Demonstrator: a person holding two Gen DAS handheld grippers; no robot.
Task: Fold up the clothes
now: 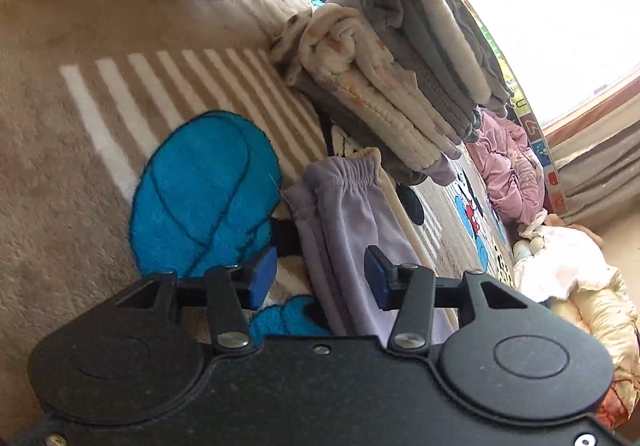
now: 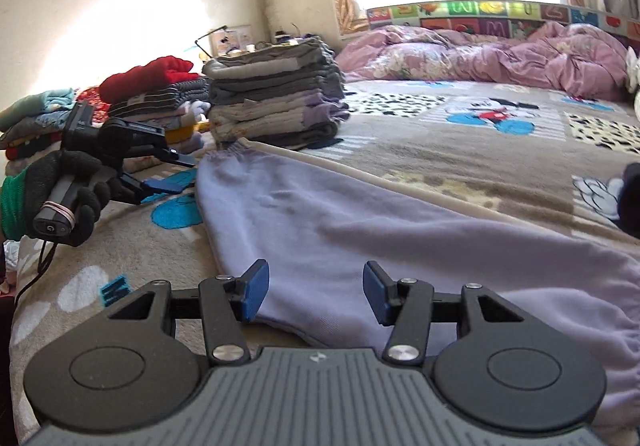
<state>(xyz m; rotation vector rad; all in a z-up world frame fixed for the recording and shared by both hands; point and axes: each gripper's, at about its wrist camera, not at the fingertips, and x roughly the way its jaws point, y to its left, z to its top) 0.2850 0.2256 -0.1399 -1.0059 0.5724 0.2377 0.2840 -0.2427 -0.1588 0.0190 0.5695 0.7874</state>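
Observation:
A pair of lavender trousers (image 2: 360, 230) lies flat on the cartoon-print blanket (image 2: 460, 150), with its elastic end (image 1: 352, 170) near the folded stack. My left gripper (image 1: 320, 278) is open, with the trouser end lying between and just beyond its blue pads. It also shows in the right wrist view (image 2: 164, 174), held in a gloved hand at the left, open beside the elastic end. My right gripper (image 2: 316, 294) is open, low over the other end of the trousers, with cloth between its pads.
A stack of folded grey and cream clothes (image 2: 276, 102) stands just beyond the trousers; it also shows in the left wrist view (image 1: 408, 78). More folded piles (image 2: 132, 94) lie at the left. A crumpled pink quilt (image 2: 500, 54) lies at the far side under the window.

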